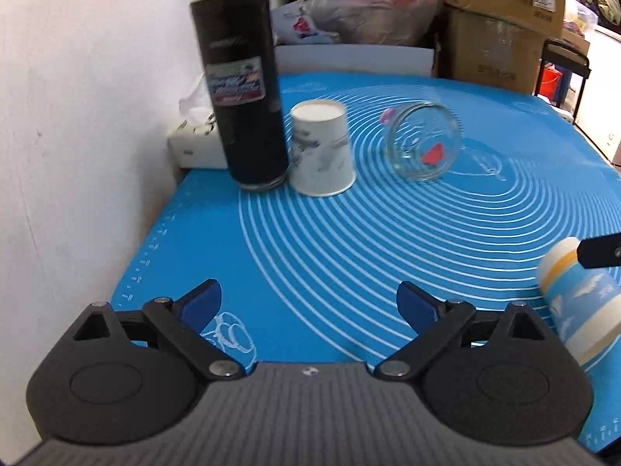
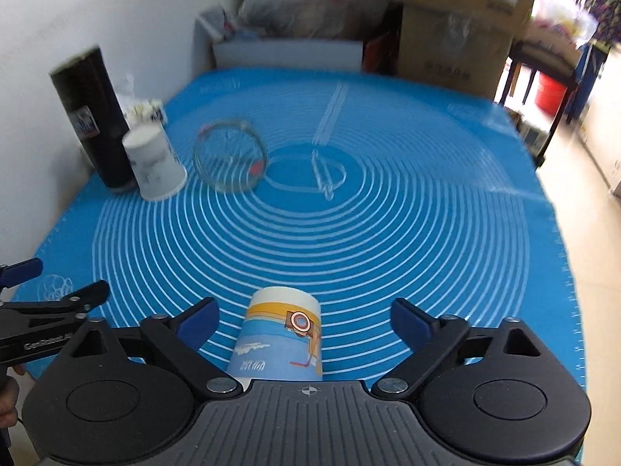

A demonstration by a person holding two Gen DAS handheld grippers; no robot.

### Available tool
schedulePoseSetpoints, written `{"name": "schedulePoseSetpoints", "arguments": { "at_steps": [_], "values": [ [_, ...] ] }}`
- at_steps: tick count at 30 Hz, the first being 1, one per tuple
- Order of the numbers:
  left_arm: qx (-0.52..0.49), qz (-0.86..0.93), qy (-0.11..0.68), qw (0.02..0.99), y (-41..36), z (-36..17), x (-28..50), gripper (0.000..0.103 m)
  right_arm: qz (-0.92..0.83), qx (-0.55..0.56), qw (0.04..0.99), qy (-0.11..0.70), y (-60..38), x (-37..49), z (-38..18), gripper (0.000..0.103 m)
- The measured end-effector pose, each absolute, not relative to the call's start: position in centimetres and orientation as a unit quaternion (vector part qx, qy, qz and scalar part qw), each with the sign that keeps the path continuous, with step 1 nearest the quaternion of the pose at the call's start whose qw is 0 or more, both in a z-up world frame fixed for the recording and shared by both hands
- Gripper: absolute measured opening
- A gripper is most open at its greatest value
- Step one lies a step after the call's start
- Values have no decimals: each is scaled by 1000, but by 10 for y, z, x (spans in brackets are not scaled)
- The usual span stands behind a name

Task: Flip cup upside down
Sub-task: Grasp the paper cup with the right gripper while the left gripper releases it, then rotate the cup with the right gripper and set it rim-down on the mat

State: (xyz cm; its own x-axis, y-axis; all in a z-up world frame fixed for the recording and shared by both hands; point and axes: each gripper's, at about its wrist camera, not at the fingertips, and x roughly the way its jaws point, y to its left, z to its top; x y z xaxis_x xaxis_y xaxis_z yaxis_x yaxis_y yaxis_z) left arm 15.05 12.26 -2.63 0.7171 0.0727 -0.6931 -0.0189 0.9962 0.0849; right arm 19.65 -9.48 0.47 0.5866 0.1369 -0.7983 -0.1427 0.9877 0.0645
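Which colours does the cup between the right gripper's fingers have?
Blue, with white and orange-yellow bands: paper cup, best in the right wrist view.

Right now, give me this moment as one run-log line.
blue cartoon cup: upside down on mat, between fingers | right hand-held gripper: open, not touching | left hand-held gripper: open, empty

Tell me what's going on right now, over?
Left gripper open, empty. Right gripper open, jaws either side of the blue cartoon paper cup, not closed on it. Cup already upside down on the blue mat. Path clear.
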Motion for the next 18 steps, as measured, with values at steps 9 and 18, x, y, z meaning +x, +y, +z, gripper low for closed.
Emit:
{"name": "schedulePoseSetpoints", "arguments": {
  "at_steps": [9,18],
  "values": [
    [20,26,392,919,136,-43,161,96,108,7,843,526,-82,236,-21,84],
    [11,31,398,917,141,-49,167,96,109,19,813,571,-78,254,-39,56]
  ]
}}
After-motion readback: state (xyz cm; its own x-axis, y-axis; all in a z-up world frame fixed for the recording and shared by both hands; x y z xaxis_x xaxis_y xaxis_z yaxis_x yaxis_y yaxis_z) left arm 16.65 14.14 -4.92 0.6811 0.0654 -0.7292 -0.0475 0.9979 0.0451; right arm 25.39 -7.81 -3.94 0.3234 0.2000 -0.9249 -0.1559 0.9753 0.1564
